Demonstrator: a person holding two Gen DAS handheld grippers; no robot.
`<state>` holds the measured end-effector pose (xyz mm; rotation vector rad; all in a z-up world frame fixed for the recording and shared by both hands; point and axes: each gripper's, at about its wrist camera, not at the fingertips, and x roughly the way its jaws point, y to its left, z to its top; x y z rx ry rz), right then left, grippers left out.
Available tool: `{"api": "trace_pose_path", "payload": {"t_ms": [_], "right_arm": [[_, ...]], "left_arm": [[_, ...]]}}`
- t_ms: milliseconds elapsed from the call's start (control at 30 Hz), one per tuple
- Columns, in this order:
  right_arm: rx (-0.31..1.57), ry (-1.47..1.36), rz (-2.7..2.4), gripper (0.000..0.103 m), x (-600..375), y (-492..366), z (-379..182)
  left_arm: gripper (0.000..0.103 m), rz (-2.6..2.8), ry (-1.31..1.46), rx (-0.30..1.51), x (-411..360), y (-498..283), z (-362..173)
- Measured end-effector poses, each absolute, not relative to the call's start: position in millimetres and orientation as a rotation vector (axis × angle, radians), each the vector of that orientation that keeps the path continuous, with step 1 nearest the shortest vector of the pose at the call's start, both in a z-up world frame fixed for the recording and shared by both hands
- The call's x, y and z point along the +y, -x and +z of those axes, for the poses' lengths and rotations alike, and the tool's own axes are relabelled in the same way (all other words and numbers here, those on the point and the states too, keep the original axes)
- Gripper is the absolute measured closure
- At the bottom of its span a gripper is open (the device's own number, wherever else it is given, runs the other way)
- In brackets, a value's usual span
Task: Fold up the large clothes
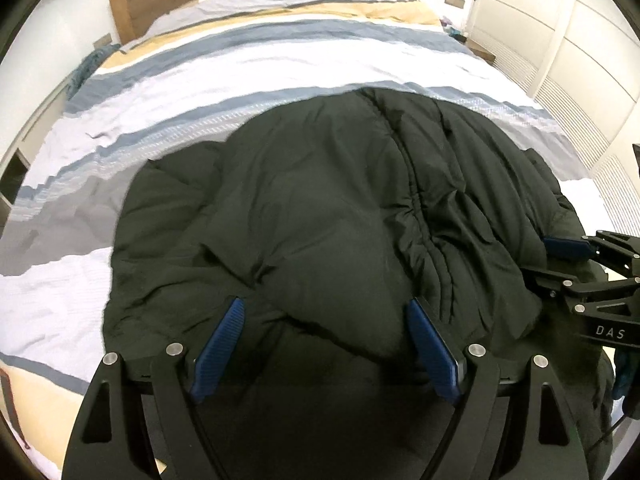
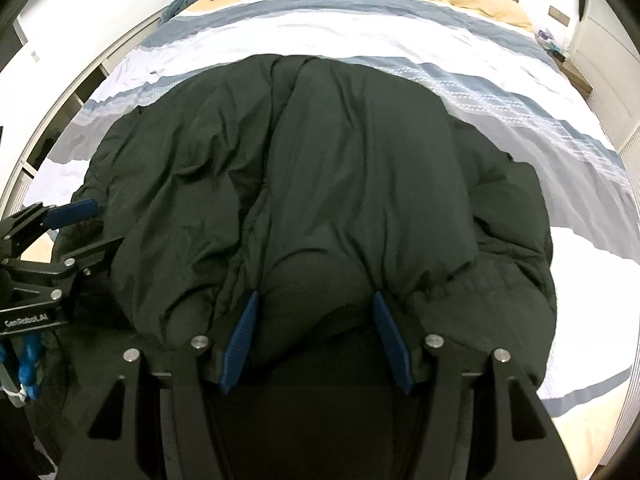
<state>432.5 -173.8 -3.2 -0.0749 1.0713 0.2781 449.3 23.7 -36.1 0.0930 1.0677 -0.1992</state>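
Item, mid-fold: my left gripper (image 1: 326, 320) and right gripper (image 2: 316, 312), jaws apart around the black puffer jacket's (image 2: 340, 160) near hem, apparently pinching neither; next, close and carry toward headboard (image 1: 132, 4)

Striped duvet (image 1: 280, 68) – wooden headboard (image 1: 132, 4) – white wardrobe (image 1: 580, 40).

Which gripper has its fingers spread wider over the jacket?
The left gripper: its blue pads span a broad fold of the jacket; the right gripper spans less.
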Motion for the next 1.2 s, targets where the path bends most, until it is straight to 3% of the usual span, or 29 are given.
{"api": "trace_pose_path", "payload": {"t_ms": [467,1000,1200], "right_arm": [[1.053,0.069,0.24,0.042,-191,-385,15],[1.048,0.04,0.204,0.041,-207,-347,30],[1.032,0.046,0.19,0.032,-208,-342,40]], "left_arm": [[0.011,-0.161,-0.116,1.017,28,-424,-6],[0.011,-0.132,-0.132,0.997,37,-403,11],[0.011,-0.122,-0.141,0.995,45,-396,17]]}}
